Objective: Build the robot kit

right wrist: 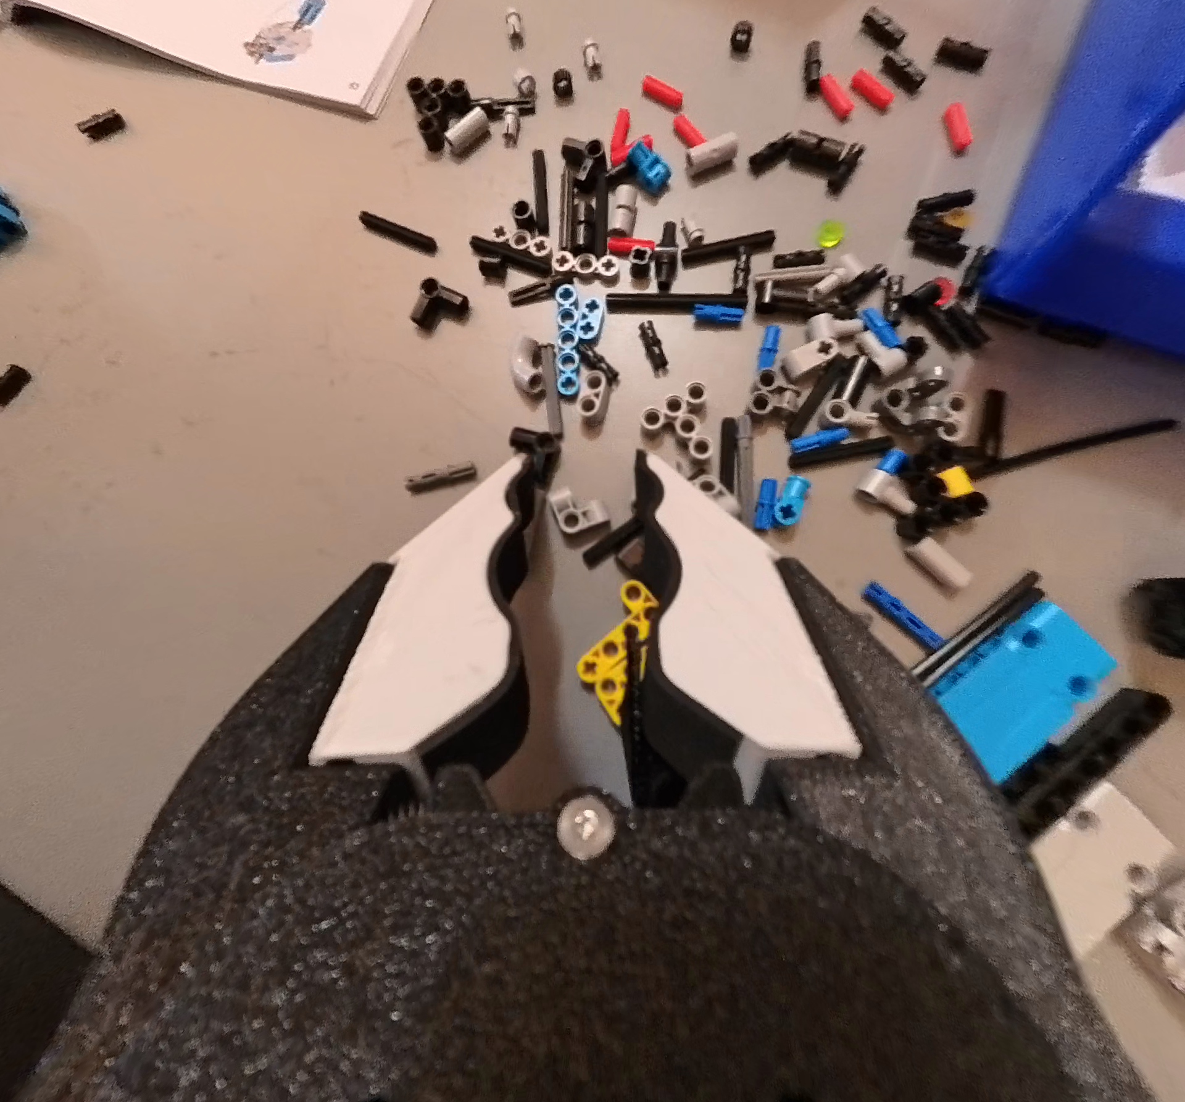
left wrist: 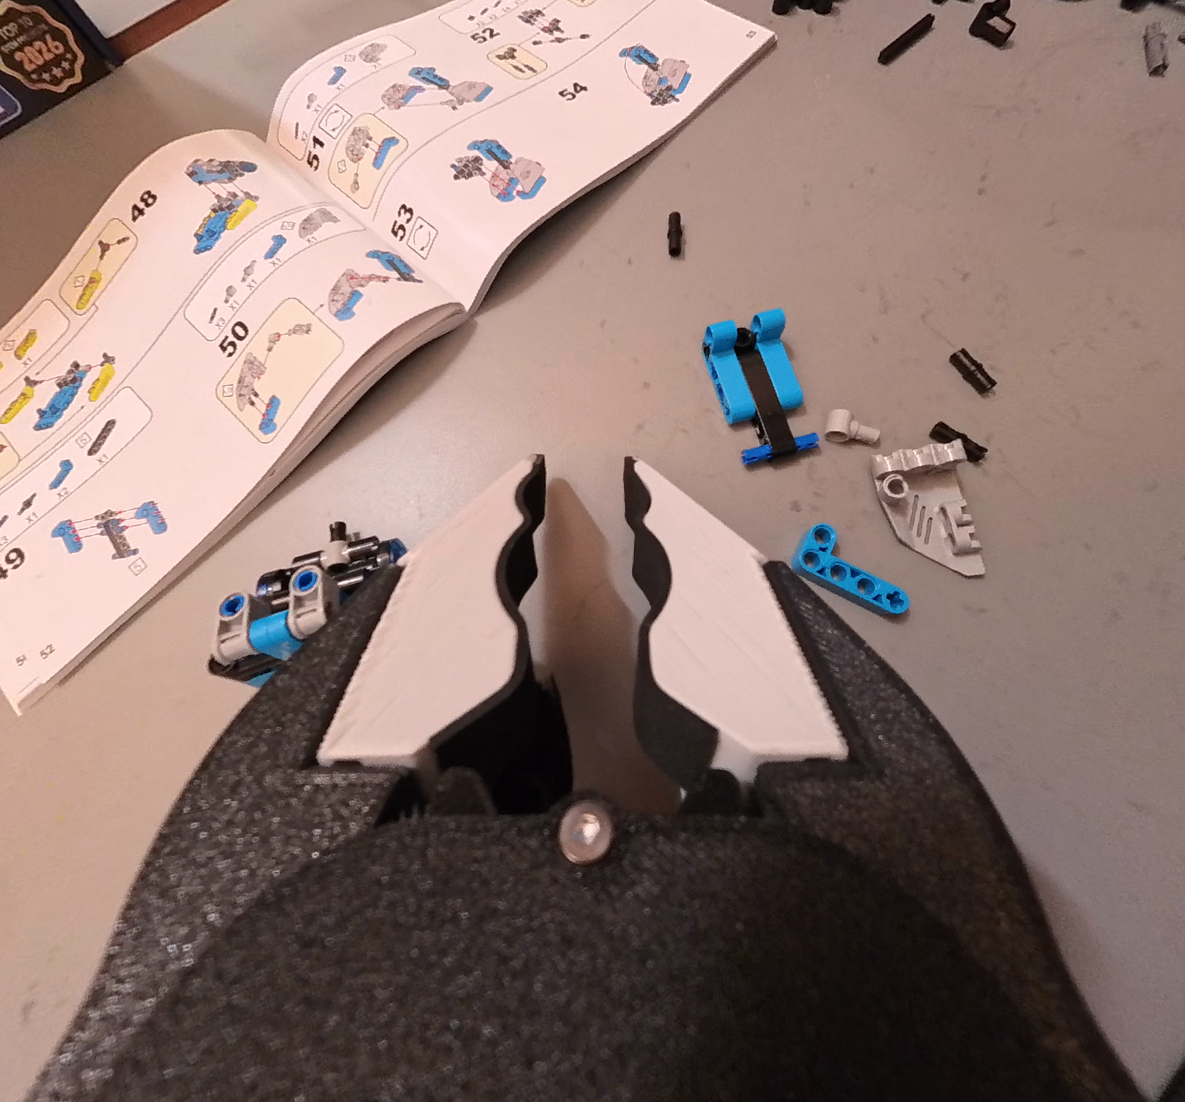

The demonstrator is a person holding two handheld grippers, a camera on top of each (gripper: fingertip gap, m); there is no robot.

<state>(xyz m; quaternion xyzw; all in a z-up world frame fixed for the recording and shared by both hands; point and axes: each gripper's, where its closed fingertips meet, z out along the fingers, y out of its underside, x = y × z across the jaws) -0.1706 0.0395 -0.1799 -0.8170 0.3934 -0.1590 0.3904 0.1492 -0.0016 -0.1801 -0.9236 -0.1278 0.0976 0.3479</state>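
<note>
While both grippers hung over the grey table (left wrist: 641, 109), we saw their jaws standing apart and holding nothing. Our left gripper (left wrist: 585, 462) pointed at bare table; ahead and to the right of its jaws lay a blue frame (left wrist: 753, 365) with a black strip down its middle, long axis running roughly away from the jaws. Nearer, right of the right finger, lay a blue L-beam (left wrist: 849, 571) and a grey panel (left wrist: 926, 507), apart from each other. Left of the jaws, a small blue-and-grey assembly (left wrist: 288, 609) was partly hidden behind the gripper body, and an open booklet (left wrist: 320, 237) lay beyond it. Our right gripper (right wrist: 583, 462) hovered at the near edge of a scatter of pins and beams (right wrist: 705, 269). Between its fingers, on the table, lay a small grey connector (right wrist: 577, 510), and farther back a yellow piece (right wrist: 619, 654), cut off by the right finger. A black connector (right wrist: 533, 444) sat at the left fingertip; whether they touched we could not tell. This view was blurred, so small parts were hard to make out.
</note>
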